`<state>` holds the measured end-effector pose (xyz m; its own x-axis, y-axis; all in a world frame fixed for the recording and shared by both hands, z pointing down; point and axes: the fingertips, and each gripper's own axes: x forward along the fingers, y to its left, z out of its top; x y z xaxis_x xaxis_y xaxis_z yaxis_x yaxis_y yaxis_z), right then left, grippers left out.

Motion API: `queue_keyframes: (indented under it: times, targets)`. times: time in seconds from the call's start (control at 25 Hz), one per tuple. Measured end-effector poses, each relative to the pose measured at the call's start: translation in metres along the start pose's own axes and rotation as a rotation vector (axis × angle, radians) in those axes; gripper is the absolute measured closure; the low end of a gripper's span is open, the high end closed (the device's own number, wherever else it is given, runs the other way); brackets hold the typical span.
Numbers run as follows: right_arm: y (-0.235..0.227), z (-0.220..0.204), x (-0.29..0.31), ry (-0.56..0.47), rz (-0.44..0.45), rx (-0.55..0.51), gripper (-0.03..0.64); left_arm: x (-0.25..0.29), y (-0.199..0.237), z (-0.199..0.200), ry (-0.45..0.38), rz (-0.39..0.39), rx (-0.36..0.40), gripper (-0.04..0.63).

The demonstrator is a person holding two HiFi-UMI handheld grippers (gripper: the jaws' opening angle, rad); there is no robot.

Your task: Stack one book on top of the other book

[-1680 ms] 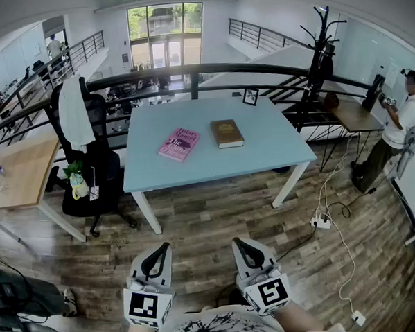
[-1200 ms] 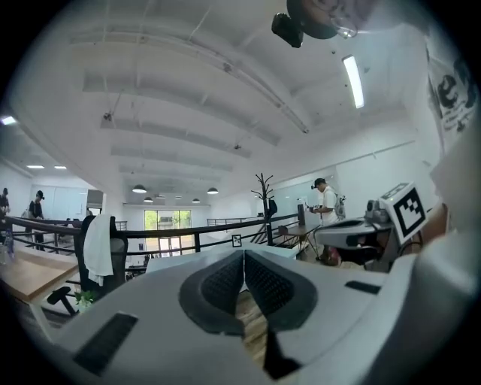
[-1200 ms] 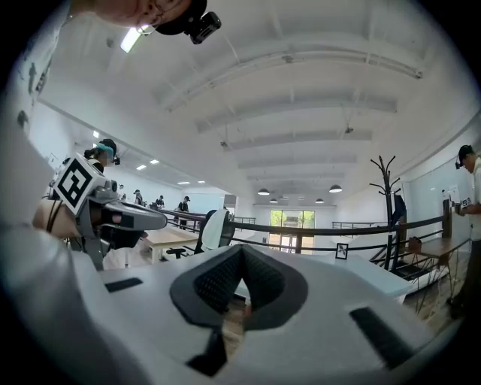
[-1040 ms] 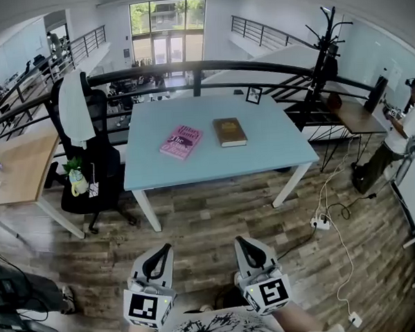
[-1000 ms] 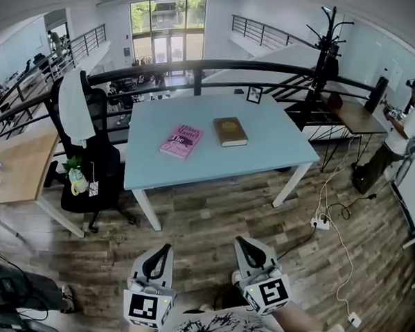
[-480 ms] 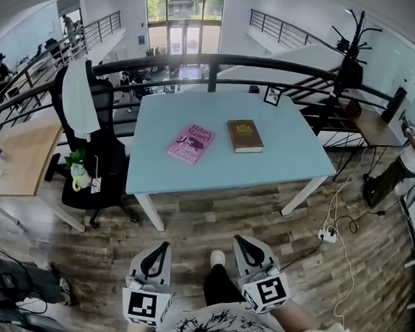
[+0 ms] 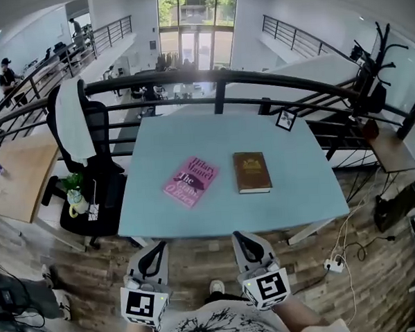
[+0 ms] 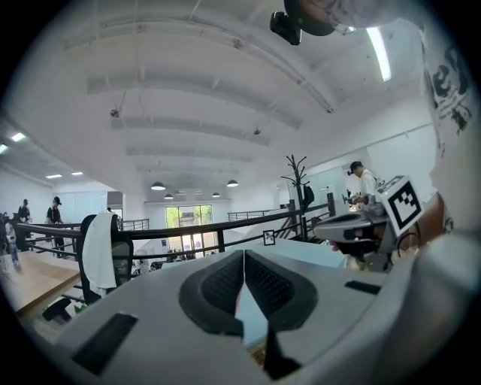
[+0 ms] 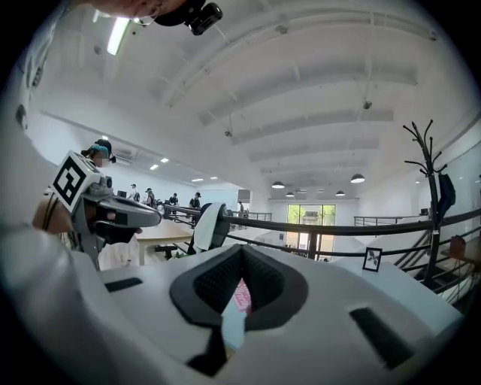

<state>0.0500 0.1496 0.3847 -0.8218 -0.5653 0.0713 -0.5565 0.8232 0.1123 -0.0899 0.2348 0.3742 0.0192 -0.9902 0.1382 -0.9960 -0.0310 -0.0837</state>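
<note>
Both clenched, nothing gripped: left tool point(image 7: 155, 249) and right tool point(image 7: 243, 238), held side by side just short of the surface point(image 7: 192, 135) near edge. On it, pink book point(image 7: 189, 181) and brown book point(image 7: 252, 172) lie flat, apart, unstacked.

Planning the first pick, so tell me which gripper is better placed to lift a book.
Right, narrowly. The right gripper sits almost in line with the brown book; the left gripper is off to the left of the pink book. Both are shut and short of the table.
</note>
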Motion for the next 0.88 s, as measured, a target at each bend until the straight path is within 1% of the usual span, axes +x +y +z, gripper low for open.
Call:
queue_keyframes:
  times: [0.08, 0.16, 0.36, 0.64, 0.8, 0.88]
  targets:
    - [-0.025, -0.001, 0.024, -0.004, 0.005, 0.000, 0.623, 0.034, 0.009, 0.008, -0.021, 0.014, 0.010, 0.586]
    - [-0.048, -0.004, 0.046, -0.005, 0.005, 0.008, 0.624, 0.064, 0.016, 0.012, -0.024, 0.023, 0.018, 0.586]
    - [-0.089, -0.018, 0.086, 0.026, 0.004, 0.036, 0.623, 0.119, 0.025, 0.006, 0.036, 0.010, 0.016, 0.586]
    - [-0.109, -0.045, 0.141, 0.100, 0.002, 0.072, 0.623, 0.170, 0.052, -0.010, 0.068, -0.022, -0.019, 0.586]
    - [-0.114, -0.065, 0.181, 0.165, -0.021, 0.123, 0.623, 0.203, 0.085, -0.024, 0.131, -0.040, -0.034, 0.586]
    - [-0.114, -0.076, 0.202, 0.199, -0.040, 0.146, 0.623, 0.222, 0.105, -0.027, 0.099, -0.058, -0.043, 0.586]
